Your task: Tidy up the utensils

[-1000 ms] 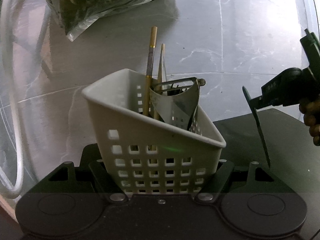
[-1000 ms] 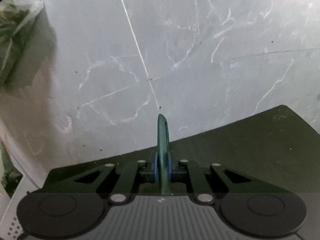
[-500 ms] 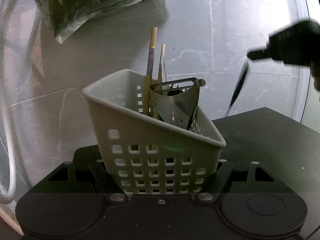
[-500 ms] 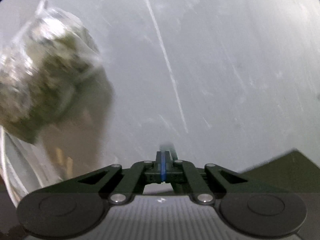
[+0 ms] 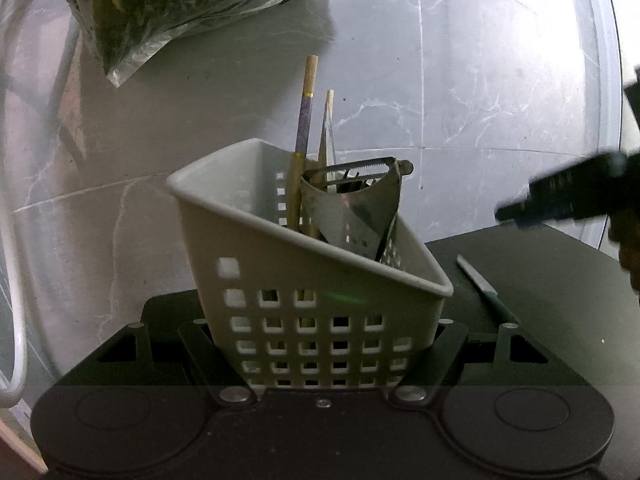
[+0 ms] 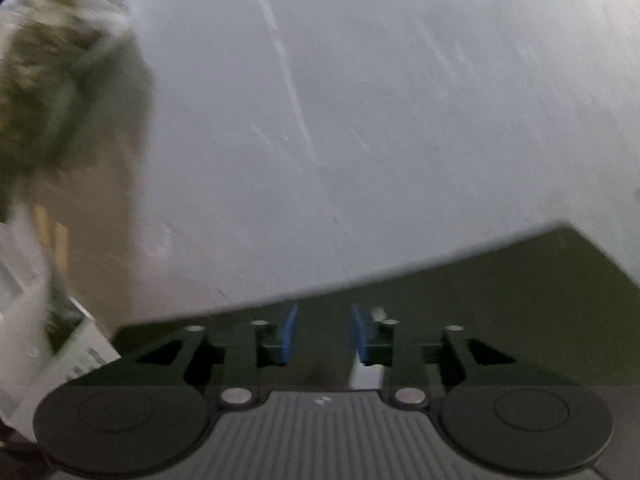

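My left gripper is shut on a white perforated utensil basket, which tilts over the black mat. In it stand chopsticks and a metal peeler. A green-handled knife lies flat on the mat just right of the basket. My right gripper hovers low over the mat, its jaws opening, with nothing between the blue pads. A pale piece, probably the knife blade, shows under its right finger. In the left wrist view the right gripper is a dark blur above the knife.
A clear plastic bag of greens lies on the grey marble surface behind the basket. A white curved tube runs along the left edge. The basket's corner shows at the right wrist view's lower left.
The right gripper carried the knife up, then came down and opened. The knife left its jaws and now lies on the mat beside the basket. The left gripper and basket stayed still.
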The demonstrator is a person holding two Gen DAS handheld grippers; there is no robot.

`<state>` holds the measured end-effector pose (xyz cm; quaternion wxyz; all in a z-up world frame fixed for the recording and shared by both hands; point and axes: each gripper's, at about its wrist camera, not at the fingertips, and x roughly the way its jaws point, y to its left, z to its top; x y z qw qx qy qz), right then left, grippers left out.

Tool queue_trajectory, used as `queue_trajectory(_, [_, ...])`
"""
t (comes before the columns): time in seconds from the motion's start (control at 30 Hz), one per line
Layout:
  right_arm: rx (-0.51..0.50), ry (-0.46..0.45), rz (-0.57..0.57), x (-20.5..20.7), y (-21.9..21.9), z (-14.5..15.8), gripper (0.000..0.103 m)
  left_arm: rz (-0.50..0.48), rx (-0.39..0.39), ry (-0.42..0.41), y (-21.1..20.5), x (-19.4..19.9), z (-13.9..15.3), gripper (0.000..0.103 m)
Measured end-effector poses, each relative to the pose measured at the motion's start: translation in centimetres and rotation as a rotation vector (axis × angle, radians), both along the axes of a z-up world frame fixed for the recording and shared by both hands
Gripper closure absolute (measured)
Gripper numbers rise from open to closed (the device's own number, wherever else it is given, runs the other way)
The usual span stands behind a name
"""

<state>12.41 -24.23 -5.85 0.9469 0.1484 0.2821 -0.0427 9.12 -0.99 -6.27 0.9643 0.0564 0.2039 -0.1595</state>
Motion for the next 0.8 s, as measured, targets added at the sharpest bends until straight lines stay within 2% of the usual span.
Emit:
queue_trajectory(0.3, [-0.038, 0.225, -0.005, 2.0, 1.2, -4.9, 0.059, 0.003, 0.002, 0.005, -1.2, -0.1, 0.1, 0.026])
queue_trajectory(0.47, [-0.073, 0.261, -0.010, 1.7, 2.5, -5.7, 0.060, 0.006, 0.003, 0.006, -1.3, -0.1, 0.1, 0.026])
queue_trajectory(0.53, [-0.113, 0.276, -0.011, 1.1, 3.0, -6.1, 0.065, 0.008, 0.004, 0.006, -1.3, -0.1, 0.1, 0.026])
queue_trajectory(0.6, [-0.163, 0.298, -0.010, 1.0, 3.5, -6.3, 0.083, 0.007, 0.004, 0.006, -1.3, -0.1, 0.1, 0.026])
queue_trajectory(0.7, [-0.175, 0.312, -0.009, 0.9, 3.9, -6.3, 0.084, 0.009, 0.002, 0.007, -1.3, -0.1, 0.1, 0.026])
queue_trajectory(0.8, [-0.142, 0.298, -0.003, 0.4, 3.6, -6.4, 0.085, 0.008, 0.002, 0.007, -1.2, -0.1, 0.1, 0.026])
